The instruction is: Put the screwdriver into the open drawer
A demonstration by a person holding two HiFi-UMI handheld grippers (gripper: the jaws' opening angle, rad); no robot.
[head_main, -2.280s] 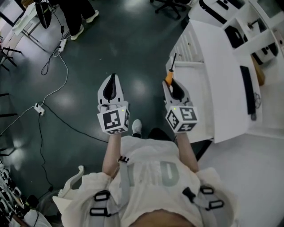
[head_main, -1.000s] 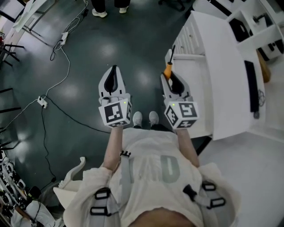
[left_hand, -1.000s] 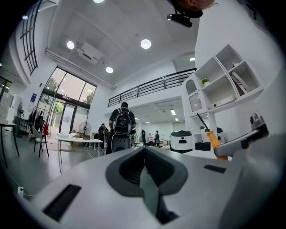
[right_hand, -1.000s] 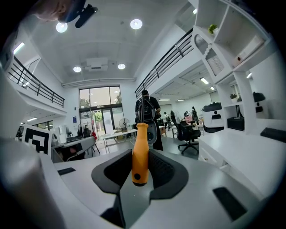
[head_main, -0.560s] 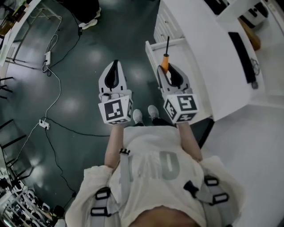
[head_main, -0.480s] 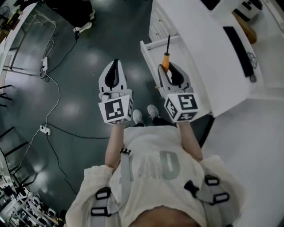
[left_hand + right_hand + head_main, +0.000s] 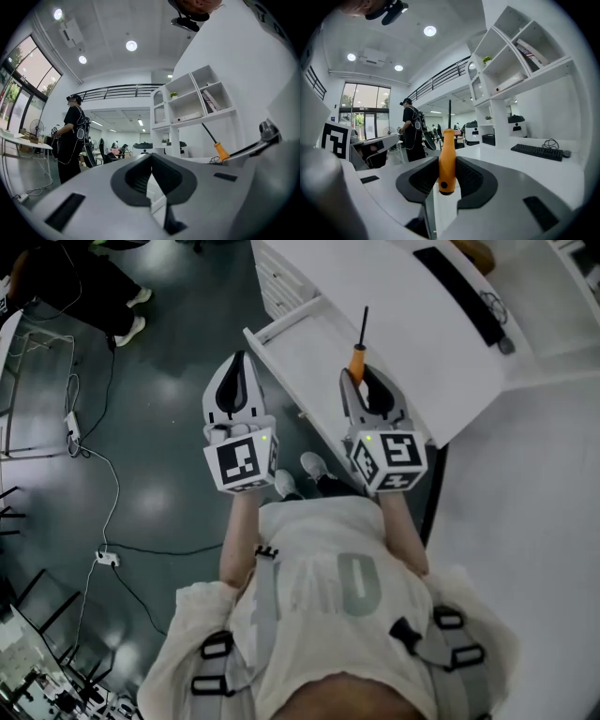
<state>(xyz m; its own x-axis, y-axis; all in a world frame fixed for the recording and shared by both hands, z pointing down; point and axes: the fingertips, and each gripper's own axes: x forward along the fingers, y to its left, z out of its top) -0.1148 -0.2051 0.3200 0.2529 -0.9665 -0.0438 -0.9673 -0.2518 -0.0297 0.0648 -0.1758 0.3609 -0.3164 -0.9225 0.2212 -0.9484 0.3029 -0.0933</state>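
Readable only in part: big pale grey letters on the chest of the white shirt, cut by a harness strap, roughly "AD". On the cubes of the left gripper and right gripper, just black-and-white square patterns, no letters. Book spines on the shelf too small to read.

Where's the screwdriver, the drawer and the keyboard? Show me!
screwdriver (image 7: pixel 357 362), head view, on its orange handle.
drawer (image 7: pixel 281 317), head view, on its raised white rim.
keyboard (image 7: pixel 536 151), right gripper view, on the keys near its middle.
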